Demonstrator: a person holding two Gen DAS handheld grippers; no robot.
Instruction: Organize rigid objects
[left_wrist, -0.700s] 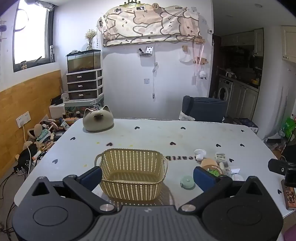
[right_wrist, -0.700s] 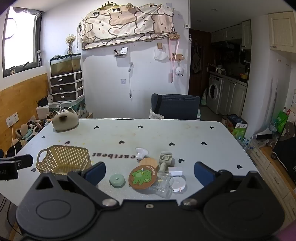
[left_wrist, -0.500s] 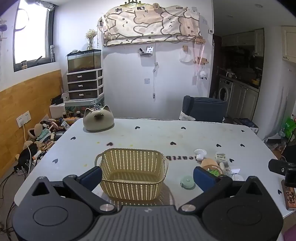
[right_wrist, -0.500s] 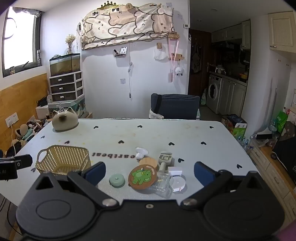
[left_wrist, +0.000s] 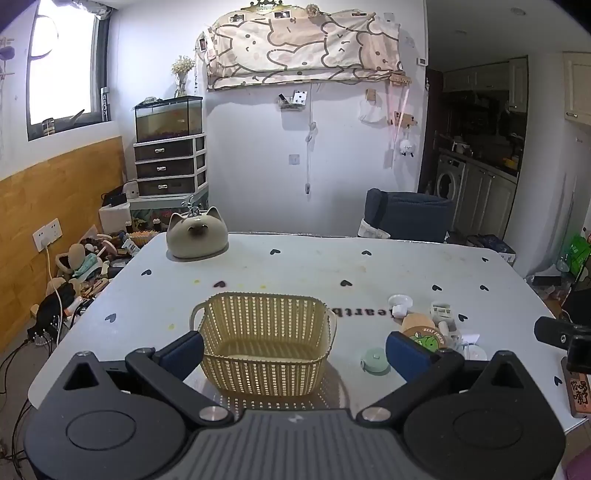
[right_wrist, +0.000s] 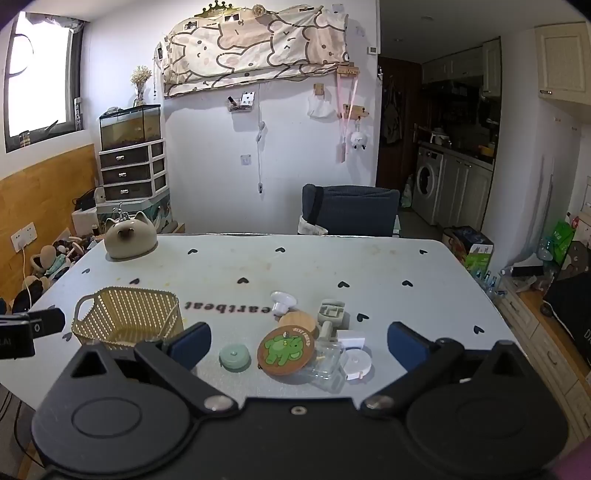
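An empty yellow woven basket (left_wrist: 264, 341) stands on the white table, between the open fingers of my left gripper (left_wrist: 293, 354); it also shows in the right wrist view (right_wrist: 127, 321). A cluster of small items lies to its right: a round green-dinosaur coaster (right_wrist: 286, 350), a mint green lid (right_wrist: 234, 357), a wooden disc (right_wrist: 299, 320), a white knob (right_wrist: 282, 301), a grey clip (right_wrist: 332, 310), a clear box (right_wrist: 327, 363) and a white disc (right_wrist: 356, 363). My right gripper (right_wrist: 297, 345) is open and empty, just in front of the cluster.
A beige cat-shaped jar (left_wrist: 197, 238) stands at the far left of the table (left_wrist: 295, 266). A dark chair (left_wrist: 408, 219) is behind the far edge. Clutter lies on the floor to the left (left_wrist: 79, 269). A wooden tag (left_wrist: 578, 391) lies at the right edge.
The right wrist view has crept slightly closer to the cluster of items. The left gripper and basket stay as they were.
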